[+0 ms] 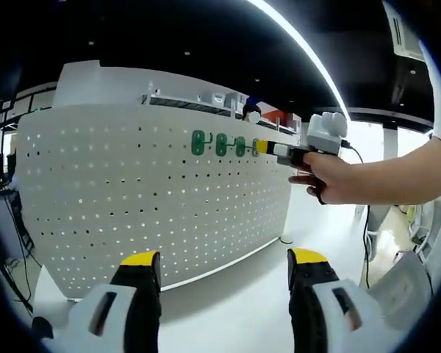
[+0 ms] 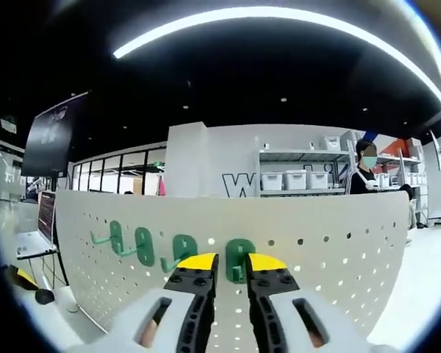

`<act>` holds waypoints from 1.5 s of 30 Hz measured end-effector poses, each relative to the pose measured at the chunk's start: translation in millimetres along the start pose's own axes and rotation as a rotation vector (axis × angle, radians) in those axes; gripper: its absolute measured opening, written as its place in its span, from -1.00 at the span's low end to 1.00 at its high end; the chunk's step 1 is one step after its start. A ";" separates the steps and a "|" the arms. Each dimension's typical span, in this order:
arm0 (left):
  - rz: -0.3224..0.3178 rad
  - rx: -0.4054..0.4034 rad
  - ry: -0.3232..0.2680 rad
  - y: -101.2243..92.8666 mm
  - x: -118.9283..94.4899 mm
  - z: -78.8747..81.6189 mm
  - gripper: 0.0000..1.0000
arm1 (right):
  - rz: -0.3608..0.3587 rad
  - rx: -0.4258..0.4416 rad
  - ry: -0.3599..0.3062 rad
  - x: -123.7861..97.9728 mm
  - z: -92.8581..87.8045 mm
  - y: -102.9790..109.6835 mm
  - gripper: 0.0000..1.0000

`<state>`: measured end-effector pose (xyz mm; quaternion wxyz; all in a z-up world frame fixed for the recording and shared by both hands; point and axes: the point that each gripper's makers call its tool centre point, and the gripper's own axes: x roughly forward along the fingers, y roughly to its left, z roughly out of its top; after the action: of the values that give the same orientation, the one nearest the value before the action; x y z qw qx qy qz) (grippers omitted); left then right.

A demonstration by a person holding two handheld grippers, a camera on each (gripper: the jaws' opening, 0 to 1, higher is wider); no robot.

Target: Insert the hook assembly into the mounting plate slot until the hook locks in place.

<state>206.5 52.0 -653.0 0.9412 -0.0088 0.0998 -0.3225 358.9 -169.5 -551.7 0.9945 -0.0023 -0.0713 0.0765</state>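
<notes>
In the left gripper view, a white pegboard (image 1: 154, 191) stands upright on a white desk (image 1: 235, 287), with a row of green hooks (image 1: 219, 144) fixed near its top edge. The left claw (image 1: 224, 268) hangs low in front of the board, its yellow-tipped jaws spread wide with nothing between them. Further right, a person's hand (image 1: 331, 176) holds the right claw (image 1: 263, 147) against the last hook in the row.

In the right gripper view, the same pegboard (image 2: 331, 250) carries three green hooks (image 2: 143, 246) to the left of the jaws. The right claw (image 2: 231, 263) pinches a fourth green hook (image 2: 237, 259) between its yellow tips, held at the board's face.
</notes>
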 end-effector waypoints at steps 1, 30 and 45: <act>-0.001 -0.002 0.000 -0.1 0.2 0.0 0.45 | 0.005 -0.005 0.004 -0.5 -1.5 0.7 -0.64; -0.010 0.009 -0.012 -3.3 3.5 4.2 0.46 | 0.132 -0.012 0.022 -16.3 -14.4 12.4 -0.09; -0.015 0.050 -0.026 -6.1 9.4 11.1 0.59 | 0.231 -0.014 0.030 -41.8 -19.7 21.2 0.10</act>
<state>212.3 40.9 -643.3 0.9400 0.0099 0.0792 -0.3317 317.5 -154.8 -577.5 0.9800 -0.0187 -0.0561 0.1900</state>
